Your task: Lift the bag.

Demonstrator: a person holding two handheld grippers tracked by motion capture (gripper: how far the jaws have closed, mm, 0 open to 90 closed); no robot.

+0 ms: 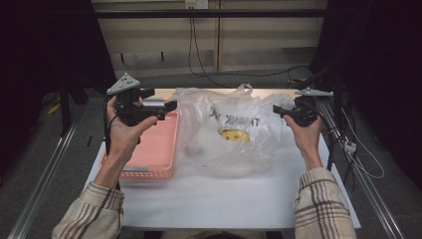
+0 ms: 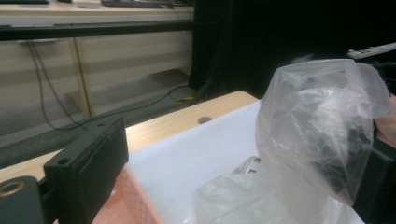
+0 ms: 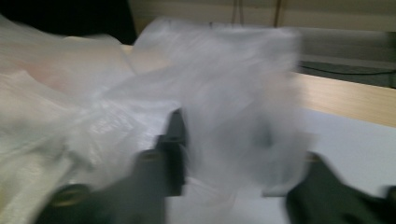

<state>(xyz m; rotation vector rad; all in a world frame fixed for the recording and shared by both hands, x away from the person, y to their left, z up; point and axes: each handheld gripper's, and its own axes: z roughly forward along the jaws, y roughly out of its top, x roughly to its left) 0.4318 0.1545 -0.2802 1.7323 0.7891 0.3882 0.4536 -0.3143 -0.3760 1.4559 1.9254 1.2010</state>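
My right gripper is clamped on the near edge of the clear plastic bag mid-table, while my left gripper, jaws apart and holding nothing, hangs just left of it above the pink basket.

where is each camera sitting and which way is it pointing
High view: above the person's side of the table, looking forward and down at the plastic bag and pink basket; both forearms, hands, left gripper and right gripper show.
Left gripper view: rides the left gripper, facing across the table at the bag; one black finger shows.
Right gripper view: rides the right gripper, blurred, facing into bag film between its fingers.
All three views share the bag and the white tabletop.
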